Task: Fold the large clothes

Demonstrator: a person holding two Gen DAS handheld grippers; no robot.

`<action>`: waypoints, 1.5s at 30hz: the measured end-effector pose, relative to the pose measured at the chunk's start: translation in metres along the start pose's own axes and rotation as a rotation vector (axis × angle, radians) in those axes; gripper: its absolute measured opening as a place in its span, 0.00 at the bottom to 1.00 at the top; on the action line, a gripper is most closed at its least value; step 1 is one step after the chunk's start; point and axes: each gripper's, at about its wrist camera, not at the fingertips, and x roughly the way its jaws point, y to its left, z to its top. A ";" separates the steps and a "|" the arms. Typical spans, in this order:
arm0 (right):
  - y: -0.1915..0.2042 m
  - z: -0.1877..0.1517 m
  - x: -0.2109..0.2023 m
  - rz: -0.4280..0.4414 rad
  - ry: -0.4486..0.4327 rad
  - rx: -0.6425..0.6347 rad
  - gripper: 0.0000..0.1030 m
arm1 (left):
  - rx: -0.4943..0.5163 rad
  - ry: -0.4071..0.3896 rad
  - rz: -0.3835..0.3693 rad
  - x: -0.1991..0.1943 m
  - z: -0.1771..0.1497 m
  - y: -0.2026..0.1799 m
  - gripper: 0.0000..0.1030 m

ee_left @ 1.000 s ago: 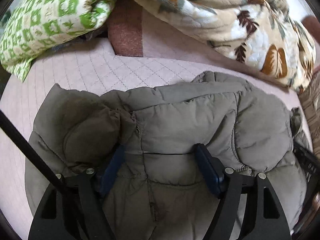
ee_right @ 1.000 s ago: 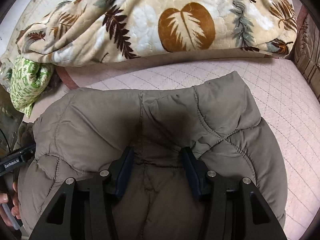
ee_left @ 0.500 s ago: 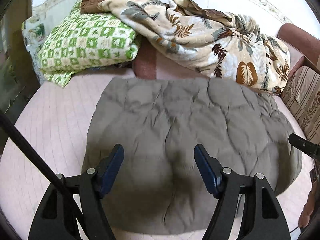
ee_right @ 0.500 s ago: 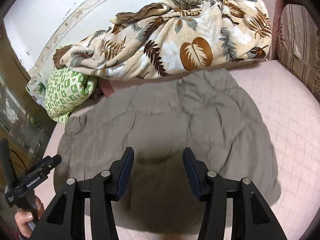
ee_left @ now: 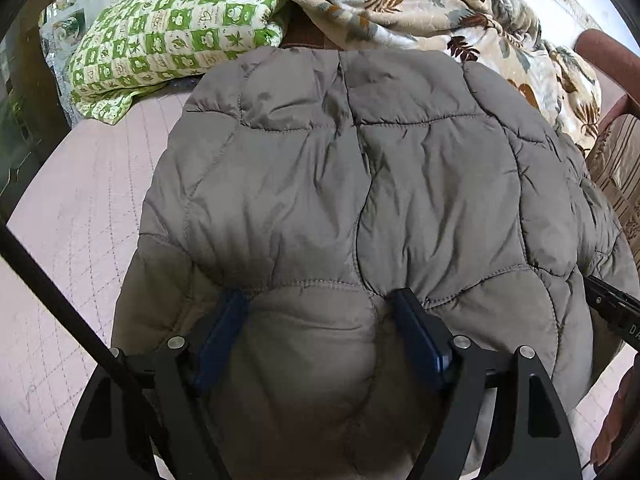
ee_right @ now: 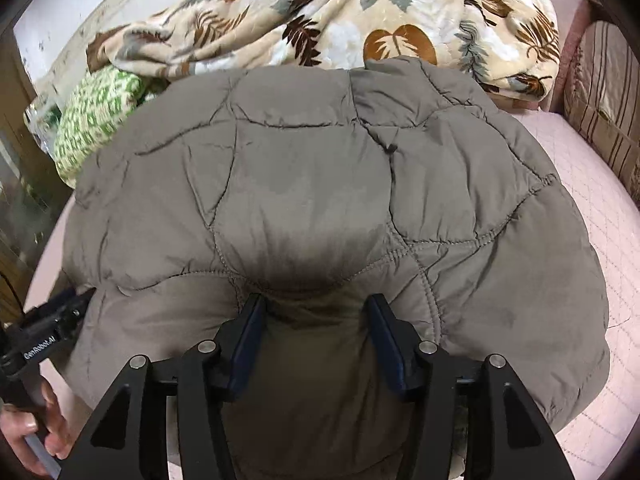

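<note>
Left wrist view: left tool [ee_left: 320, 312] clamps a bulging fold of the grey quilted puffer jacket [ee_left: 360, 168]; its jaws have just been opening, padding between them. Jacket lies folded on the pink quilted bed [ee_left: 80, 216], below the green patterned pillow [ee_left: 172, 28] (leaf-print blanket [ee_left: 440, 16] beside it).

Right wrist view: right tool [ee_right: 314, 320] pinches the jacket's [ee_right: 312, 168] near edge, jaws likewise just opening. Left hand [ee_right: 36, 436] at lower left.
</note>
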 end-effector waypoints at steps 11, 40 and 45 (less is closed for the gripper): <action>-0.009 -0.001 -0.021 0.075 -0.020 0.037 0.56 | 0.024 -0.100 0.060 -0.021 -0.007 -0.007 0.77; -0.044 -0.013 -0.039 0.014 0.012 0.112 0.57 | 0.057 -0.114 0.136 -0.037 -0.012 -0.013 0.77; -0.043 -0.014 -0.034 0.006 0.025 0.103 0.57 | 0.065 -0.106 0.144 -0.035 -0.013 -0.014 0.77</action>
